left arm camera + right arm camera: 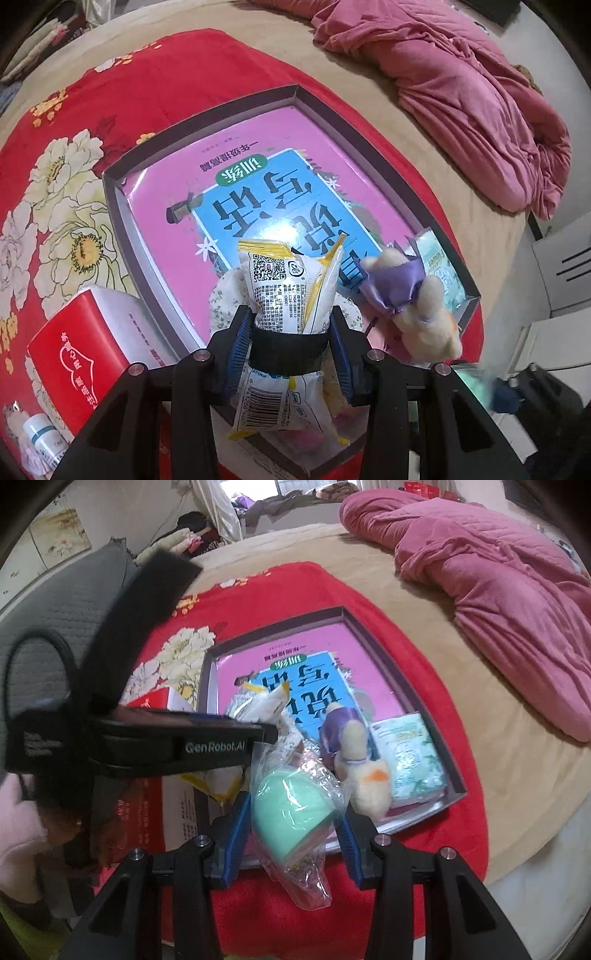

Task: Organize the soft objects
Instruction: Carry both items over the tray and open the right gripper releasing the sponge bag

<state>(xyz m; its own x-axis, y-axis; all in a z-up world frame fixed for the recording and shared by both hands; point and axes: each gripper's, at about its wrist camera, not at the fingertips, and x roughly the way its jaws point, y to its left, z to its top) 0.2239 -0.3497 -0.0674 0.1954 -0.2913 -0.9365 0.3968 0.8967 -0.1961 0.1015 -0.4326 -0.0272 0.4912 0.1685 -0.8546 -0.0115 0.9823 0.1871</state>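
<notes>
Snack packet (291,295) — light, crinkly, yielding — clamped mid-body by left gripper (290,341); right gripper (291,819) clamps bagged green sponge (291,808), equally compressible.

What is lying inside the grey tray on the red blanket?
In the tray lie a pink book, a plush toy in purple cloth and a pale green packet. Anything beneath the book is hidden.

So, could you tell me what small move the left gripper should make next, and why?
Probably lower and open: the left gripper is shut on the yellow-white packet above the tray, near the plush toy already lying there.
</notes>
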